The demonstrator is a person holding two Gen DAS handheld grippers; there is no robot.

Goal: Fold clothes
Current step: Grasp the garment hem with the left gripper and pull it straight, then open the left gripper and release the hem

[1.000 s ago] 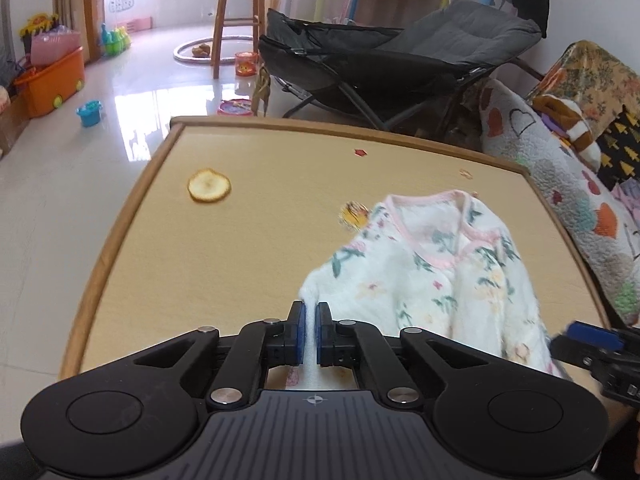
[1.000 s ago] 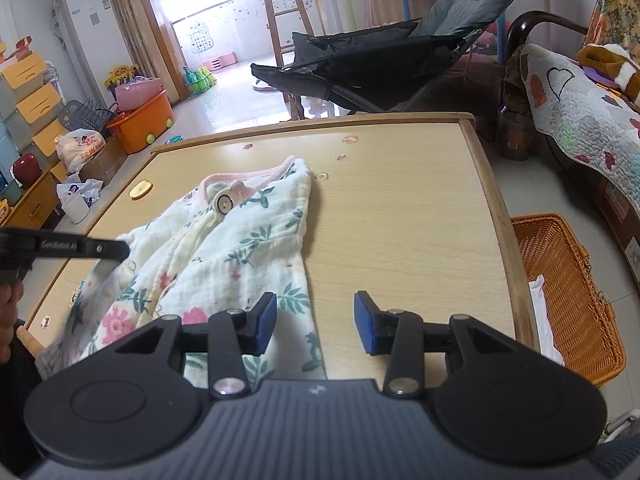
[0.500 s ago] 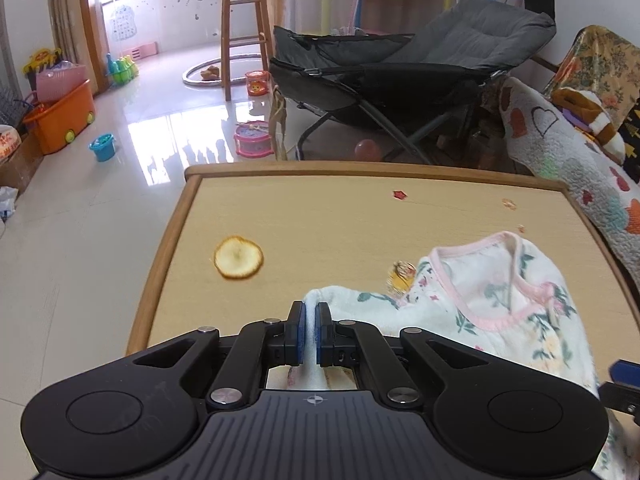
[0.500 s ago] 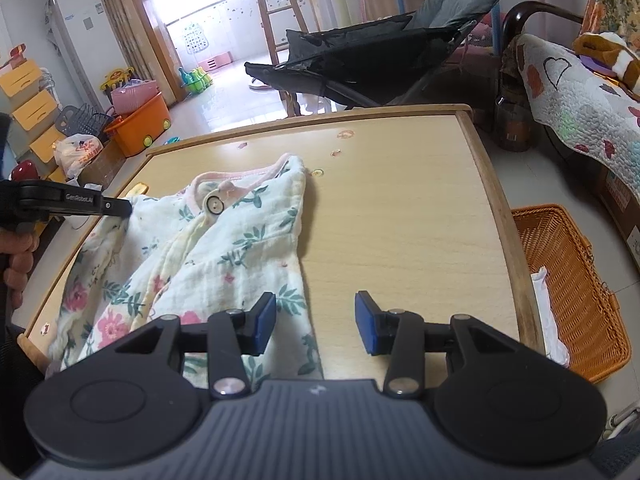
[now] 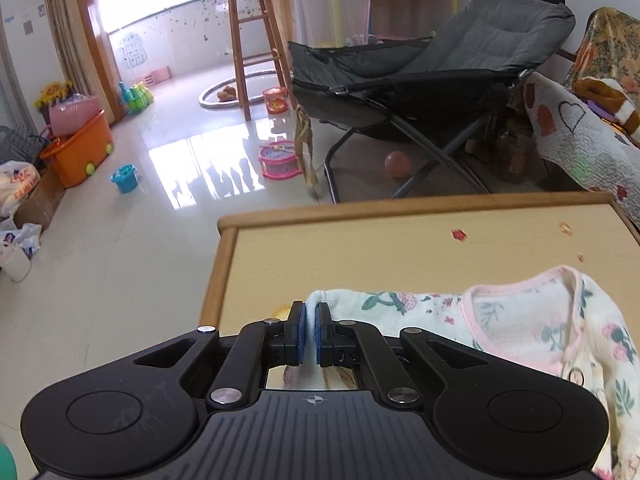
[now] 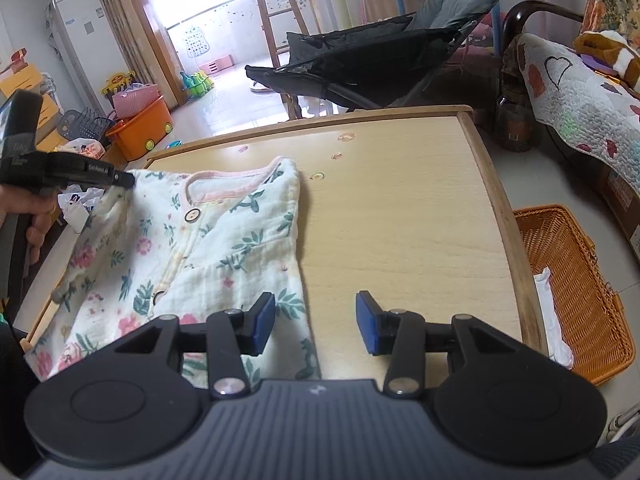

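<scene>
A white baby garment (image 6: 200, 248) with a flower print, pink neck trim and buttons lies on the left half of the wooden table (image 6: 400, 208). My left gripper (image 5: 310, 334) is shut on the garment's sleeve (image 5: 384, 304) and holds it stretched out toward the table's left edge. In the right wrist view that left gripper (image 6: 120, 178) shows at the far left, held by a hand (image 6: 36, 220). My right gripper (image 6: 316, 326) stands open above the table's near side. Its left pad is over the garment's right hem and its right pad over bare wood; nothing is between them.
An orange wicker basket (image 6: 572, 288) with white cloth in it stands on the floor right of the table. A dark folding chair (image 5: 420, 80) and a quilt-covered seat (image 5: 580, 140) stand beyond the far edge. Small stickers (image 6: 318, 176) dot the tabletop. Toys and an orange tub (image 5: 80, 152) are on the floor at left.
My left gripper has drawn the sleeve out to the left and a little upward, so the garment now lies spread wider. The right gripper has stayed where it was.
</scene>
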